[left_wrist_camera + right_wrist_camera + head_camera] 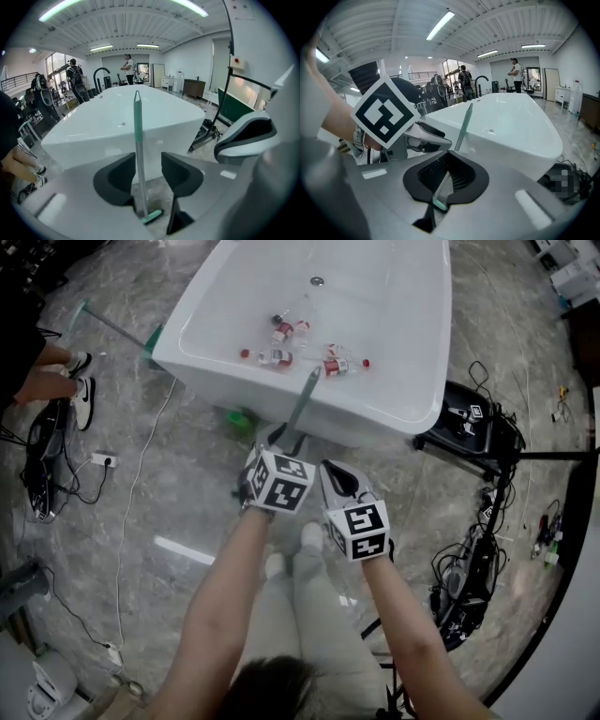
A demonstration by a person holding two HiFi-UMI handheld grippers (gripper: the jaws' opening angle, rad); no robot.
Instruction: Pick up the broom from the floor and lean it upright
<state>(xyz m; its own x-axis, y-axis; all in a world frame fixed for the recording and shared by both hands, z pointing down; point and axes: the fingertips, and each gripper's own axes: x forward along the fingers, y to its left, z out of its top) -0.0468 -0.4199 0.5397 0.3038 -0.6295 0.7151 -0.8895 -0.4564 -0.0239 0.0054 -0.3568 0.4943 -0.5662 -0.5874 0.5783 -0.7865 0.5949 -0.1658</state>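
Note:
The broom [302, 404] stands upright with its teal-tipped grey handle leaning against the wall of the white bathtub [281, 401]. Its teal head [152, 216] rests on the marble floor. My left gripper [279, 439] is open, and the handle [138, 140] runs between its black pads [180, 176] without touching either. My right gripper [336, 476] hangs just to the right of it, apart from the broom. In the right gripper view its jaws [446, 180] are shut, and the handle [465, 124] shows beyond them, partly through the small gap between the pads.
Several small bottles [281, 332] lie inside the tub. A second long-handled tool [112, 324] lies on the floor left of the tub. A person's shoes [82, 395] and cables are at far left. Black equipment [469, 423] and tangled wires fill the right.

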